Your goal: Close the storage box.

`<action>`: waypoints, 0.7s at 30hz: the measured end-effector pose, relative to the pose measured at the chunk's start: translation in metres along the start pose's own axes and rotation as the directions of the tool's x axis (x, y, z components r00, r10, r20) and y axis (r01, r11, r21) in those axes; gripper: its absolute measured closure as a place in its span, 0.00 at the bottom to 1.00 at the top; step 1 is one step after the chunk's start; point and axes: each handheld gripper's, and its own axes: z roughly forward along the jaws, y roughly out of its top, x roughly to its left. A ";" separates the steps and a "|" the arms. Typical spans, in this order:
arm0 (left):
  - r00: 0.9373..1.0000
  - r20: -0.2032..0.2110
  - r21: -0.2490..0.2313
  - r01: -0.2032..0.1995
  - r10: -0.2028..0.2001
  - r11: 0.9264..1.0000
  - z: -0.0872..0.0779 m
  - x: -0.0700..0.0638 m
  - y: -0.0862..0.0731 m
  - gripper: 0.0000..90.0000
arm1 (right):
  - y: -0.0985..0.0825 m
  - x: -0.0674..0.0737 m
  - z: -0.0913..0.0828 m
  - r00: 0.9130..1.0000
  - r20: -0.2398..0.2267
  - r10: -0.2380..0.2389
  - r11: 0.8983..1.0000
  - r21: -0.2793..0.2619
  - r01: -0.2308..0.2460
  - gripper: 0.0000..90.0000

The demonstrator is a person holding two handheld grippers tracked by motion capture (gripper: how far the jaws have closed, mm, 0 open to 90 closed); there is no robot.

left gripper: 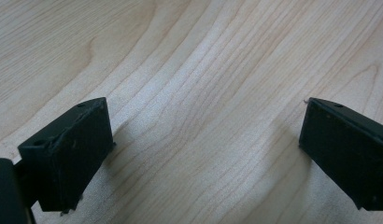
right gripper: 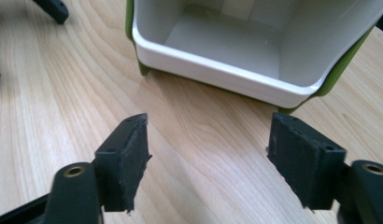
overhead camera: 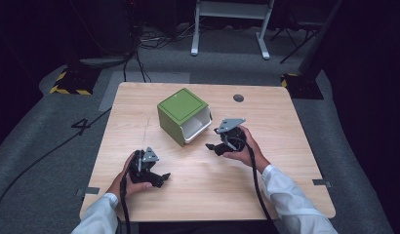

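A green box with a white inside lies on its side on the wooden table, its open mouth facing front right. In the right gripper view that white mouth is close ahead. My right gripper is open just right of the box mouth, nothing between its jaws. My left gripper rests low over the table's front left, open, with bare wood between its jaws.
A round grey cable hole sits near the table's far edge. Cables and a black-and-yellow floor block lie on the grey floor behind. The other gripper's black tip shows at the top left of the right gripper view.
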 end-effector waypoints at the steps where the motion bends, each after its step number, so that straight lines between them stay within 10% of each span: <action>1: 1.000 0.000 0.000 0.000 0.000 1.000 0.000 0.000 0.000 0.03 | 0.000 0.001 -0.001 1.000 0.012 -0.007 1.000 0.008 0.007 0.30; 21: 1.000 0.000 0.000 0.000 0.000 1.000 0.000 0.000 0.000 0.03 | -0.023 -0.003 -0.033 0.999 0.040 -0.021 0.999 0.046 0.019 0.26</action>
